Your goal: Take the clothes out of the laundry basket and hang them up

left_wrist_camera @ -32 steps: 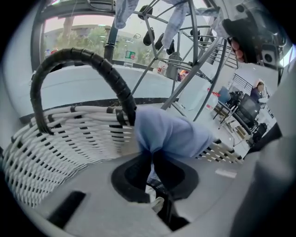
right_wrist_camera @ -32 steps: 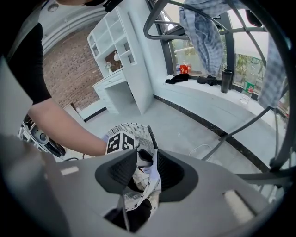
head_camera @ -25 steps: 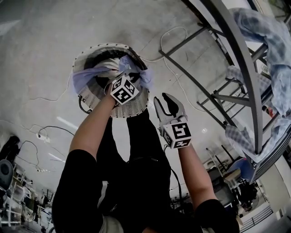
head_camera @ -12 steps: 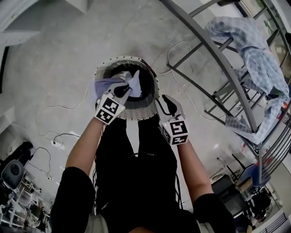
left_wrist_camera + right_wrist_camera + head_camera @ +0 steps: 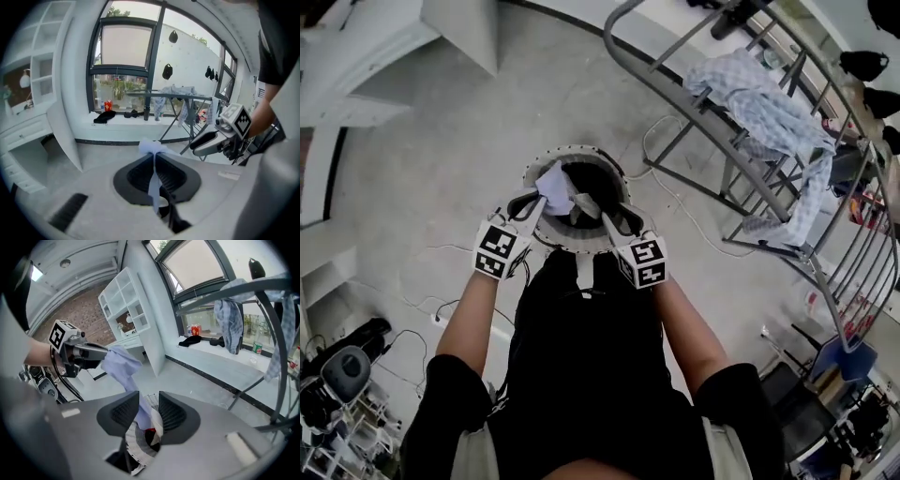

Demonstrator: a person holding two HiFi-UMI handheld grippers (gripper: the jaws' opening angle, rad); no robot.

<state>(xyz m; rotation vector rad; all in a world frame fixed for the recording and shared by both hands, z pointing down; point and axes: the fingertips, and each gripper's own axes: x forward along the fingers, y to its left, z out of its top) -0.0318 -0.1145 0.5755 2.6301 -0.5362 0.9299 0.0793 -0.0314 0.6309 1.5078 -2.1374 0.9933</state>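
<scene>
The left gripper [image 5: 532,200] is clamped shut on a pale lilac garment [image 5: 555,186], pinched at its tips so the rest trails down into the laundry basket [image 5: 577,150] below. Just beside it, the right gripper [image 5: 614,217] is held with jaws apart, nothing pressed, probably readied for a second grip. Further right, the drying rack [image 5: 731,187] is already draped with checked cloth [image 5: 759,103].

Left gripper [image 5: 527,202]: jaws clamped on pale cloth [image 5: 555,186], angled downward.
Right gripper [image 5: 616,217]: jaws apart, gripping nothing, alongside the left.
Forearms [image 5: 469,309]: bare, stretched forward.
</scene>
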